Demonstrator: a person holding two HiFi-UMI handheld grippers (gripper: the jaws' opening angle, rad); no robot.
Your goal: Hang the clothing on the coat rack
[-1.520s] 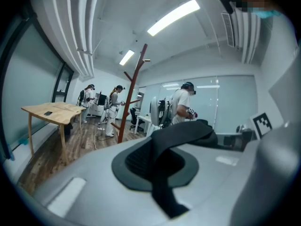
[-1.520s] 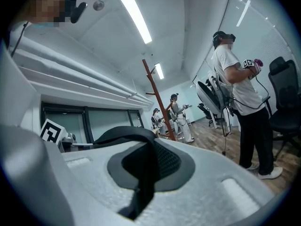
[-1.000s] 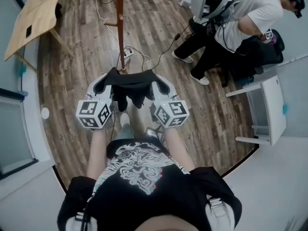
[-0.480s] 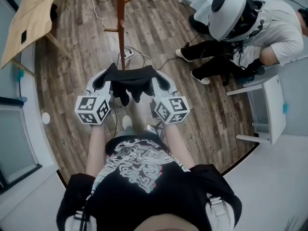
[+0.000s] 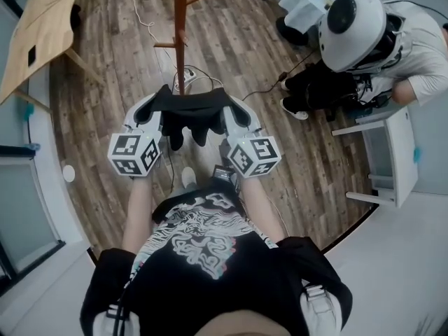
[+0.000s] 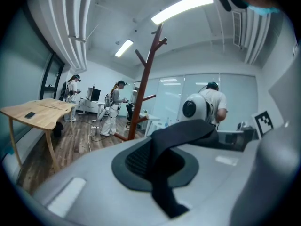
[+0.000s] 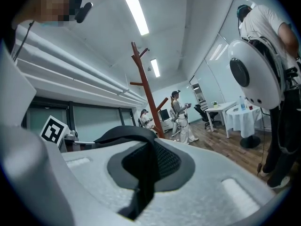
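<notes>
The person stands on the wooden floor [image 5: 105,117] and holds one gripper in each hand, both in front of the body at approx. the same height. The left gripper [image 5: 159,102] is clenched on the left edge of the black garment [image 5: 192,114]. In the left gripper view the dark cloth runs across the pad and is pinched between the closed jaws. The right gripper [image 5: 228,102] grasps the other edge in the same way, and its own view shows a black strip of cloth squeezed at the pad. The garment hangs stretched between the two grippers, with the middle part sagging down in folds. It is perhaps a shirt, but the kind is hard to read from above.

The coat rack [image 5: 180,40], a red-brown wooden pole with short side pegs, stands just beyond the garment, in line with its middle. The garment is not yet on it and seems apart from the pole. A white power strip [image 5: 187,77] w/ cables lies on the floor near the foot of the rack.

At upper left is a light wooden table [image 5: 42,26]. At upper right another person [image 5: 413,47] bends over, next to a round white device [image 5: 353,23], and a white table [image 5: 395,156] stands at the right edge.
</notes>
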